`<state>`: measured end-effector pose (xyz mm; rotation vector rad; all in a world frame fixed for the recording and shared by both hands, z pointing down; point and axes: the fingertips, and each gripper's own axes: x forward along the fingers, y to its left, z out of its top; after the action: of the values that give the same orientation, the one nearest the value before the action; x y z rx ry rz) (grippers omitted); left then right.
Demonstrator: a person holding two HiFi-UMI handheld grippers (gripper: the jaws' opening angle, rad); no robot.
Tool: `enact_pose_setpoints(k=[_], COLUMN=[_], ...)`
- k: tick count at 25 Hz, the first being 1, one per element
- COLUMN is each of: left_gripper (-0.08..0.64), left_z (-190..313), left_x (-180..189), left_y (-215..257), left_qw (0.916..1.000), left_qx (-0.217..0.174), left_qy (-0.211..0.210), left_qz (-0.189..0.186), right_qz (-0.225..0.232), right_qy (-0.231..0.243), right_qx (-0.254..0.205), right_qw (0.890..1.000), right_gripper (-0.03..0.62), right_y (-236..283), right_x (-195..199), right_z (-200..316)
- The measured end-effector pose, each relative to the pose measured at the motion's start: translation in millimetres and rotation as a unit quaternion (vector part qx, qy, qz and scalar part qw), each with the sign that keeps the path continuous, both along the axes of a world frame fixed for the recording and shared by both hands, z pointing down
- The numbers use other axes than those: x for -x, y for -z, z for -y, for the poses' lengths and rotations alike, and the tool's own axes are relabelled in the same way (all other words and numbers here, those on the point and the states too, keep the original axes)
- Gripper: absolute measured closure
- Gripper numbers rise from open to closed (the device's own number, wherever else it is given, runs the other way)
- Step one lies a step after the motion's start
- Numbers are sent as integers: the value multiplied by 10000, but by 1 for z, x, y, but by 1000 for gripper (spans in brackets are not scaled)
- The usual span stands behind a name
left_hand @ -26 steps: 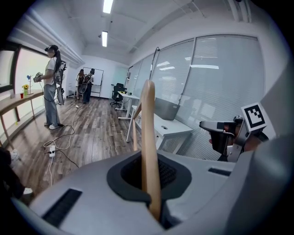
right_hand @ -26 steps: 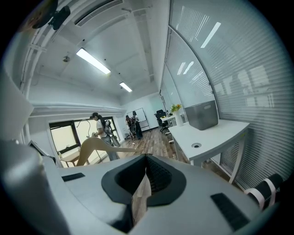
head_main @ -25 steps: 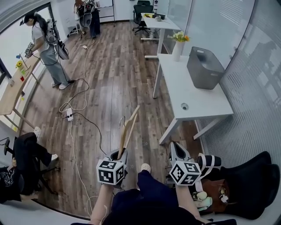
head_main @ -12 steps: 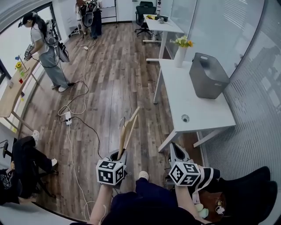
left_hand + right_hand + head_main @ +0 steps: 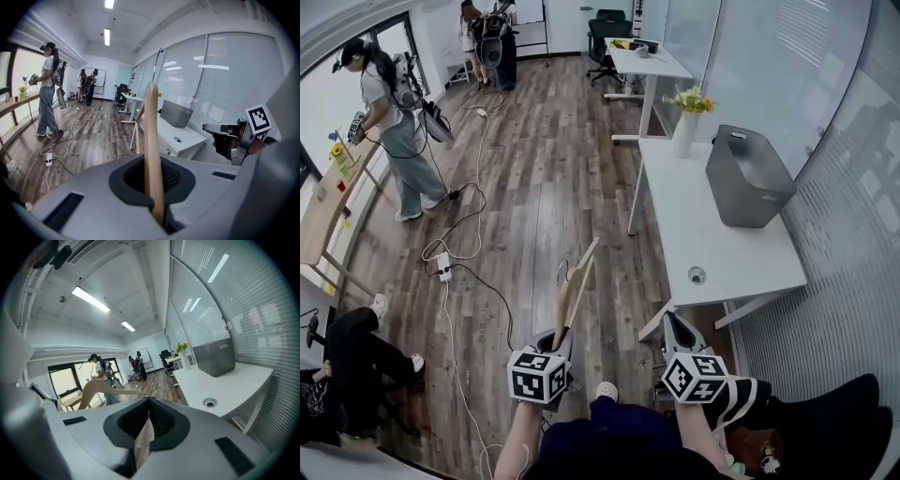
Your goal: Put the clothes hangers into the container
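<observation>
The pale wooden hanger (image 5: 573,292), pinched in the left tool (image 5: 558,337) (right tool (image 5: 673,324) pressed together), has been carried nearer the grey plastic container (image 5: 748,178) on the white desk (image 5: 712,246), placement pending.

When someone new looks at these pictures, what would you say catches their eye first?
The wooden clothes hanger stands out first: it sticks forward from the shut left gripper at the bottom of the head view, over the plank floor. Next comes the grey container on the white table to the right, with a vase of flowers at the table's far end.
</observation>
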<state>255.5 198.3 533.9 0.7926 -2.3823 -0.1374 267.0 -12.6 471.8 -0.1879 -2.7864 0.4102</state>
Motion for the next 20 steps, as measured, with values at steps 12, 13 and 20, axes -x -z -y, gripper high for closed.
enact_pose_setpoints(k=[12,13,20], left_gripper=[551,551,551], left_z=[10,10,7], left_x=[39,39,27], left_y=[-4,-5,-11], left_qw=[9999,9999,9997], left_qx=[-24,-19,21], left_qy=[105,112,223], left_qz=[107,112,29], right_qz=[114,106,30], right_qy=[114,117,170], right_qx=[-26,-21,67], right_qw=[9999,9999,9998], right_gripper=[565,565,565], right_y=[-2,-2,-13], right_x=[40,41,35], right_z=[11,12,11])
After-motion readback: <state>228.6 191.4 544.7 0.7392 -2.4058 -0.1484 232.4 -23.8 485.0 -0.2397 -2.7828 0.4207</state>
